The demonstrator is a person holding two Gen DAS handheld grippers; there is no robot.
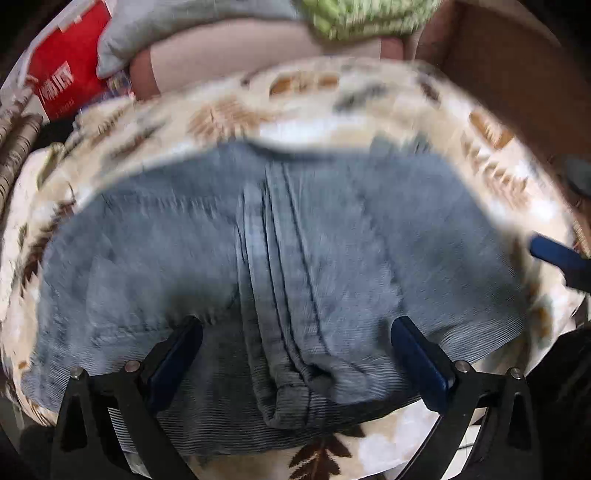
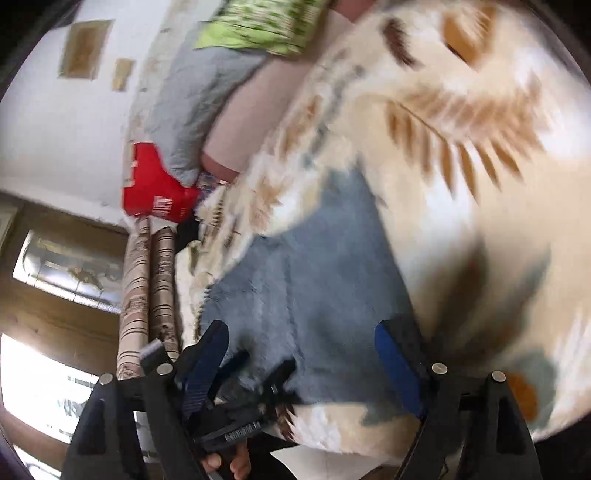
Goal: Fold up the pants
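Grey-blue corduroy pants [image 1: 280, 251] lie spread on a cream blanket with brown leaf prints [image 1: 229, 110]. My left gripper [image 1: 295, 328] is open and hovers over the near edge of the pants, a bunched seam between its fingers. A blue fingertip [image 1: 554, 251] of the right gripper shows at the right edge. In the right wrist view the pants [image 2: 317, 266] lie ahead on the blanket [image 2: 461, 147]. My right gripper [image 2: 303, 336] is open above their near end. The left gripper [image 2: 240, 413] and a hand show low left. Both views are blurred.
A grey pillow [image 1: 166, 33], a green patterned cushion [image 1: 362, 14] and a red package [image 1: 66, 70] lie at the far side. A brown wooden board [image 1: 509, 74] stands at right. Rolled mats [image 2: 147, 288] and a window [image 2: 66, 273] are at left.
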